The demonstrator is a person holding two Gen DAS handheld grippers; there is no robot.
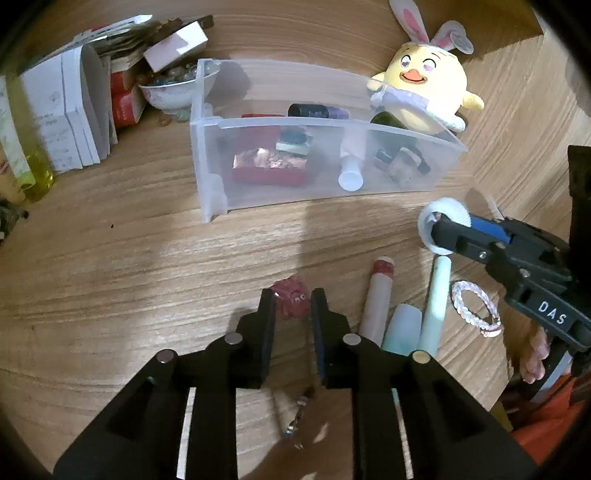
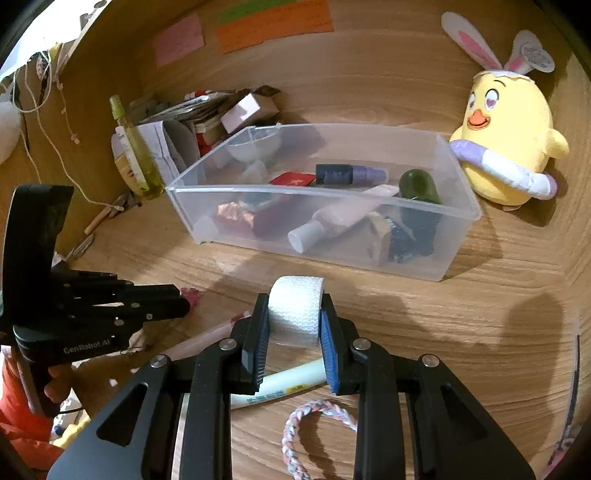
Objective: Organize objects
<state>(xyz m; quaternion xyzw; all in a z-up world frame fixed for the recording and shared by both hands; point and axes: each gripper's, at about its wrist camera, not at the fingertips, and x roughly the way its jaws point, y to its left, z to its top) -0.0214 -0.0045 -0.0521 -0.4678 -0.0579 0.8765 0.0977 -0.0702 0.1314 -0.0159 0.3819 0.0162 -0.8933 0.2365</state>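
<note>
Right gripper (image 2: 293,332) is clamped across the flat sides of one white tape roll (image 2: 295,312), held above the table just short of the clear bin (image 2: 458,236); the roll looks light and slightly squashy, so a moderate squeeze should do. Left gripper (image 1: 293,310) has its fingers parted, straddling one small red crinkly item (image 1: 291,297) on the table, not yet pinched. Still loose: three tubes, one braided bracelet (image 1: 476,308).

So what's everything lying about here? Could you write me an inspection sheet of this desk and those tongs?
Surface: wooden desk, back panel with coloured sticky notes.
Job's things: clear plastic bin holding bottles and a red box; white tape roll; pink crumpled item; tubes; braided bracelet.
Clutter: paper stack, bowl of beads, yellow chick plush, yellow-green bottle.
Tongs: right tongs shut on the tape roll; left tongs open around the pink item.
Cables: white string hanging at left.
Surroundings: nothing seen.
</note>
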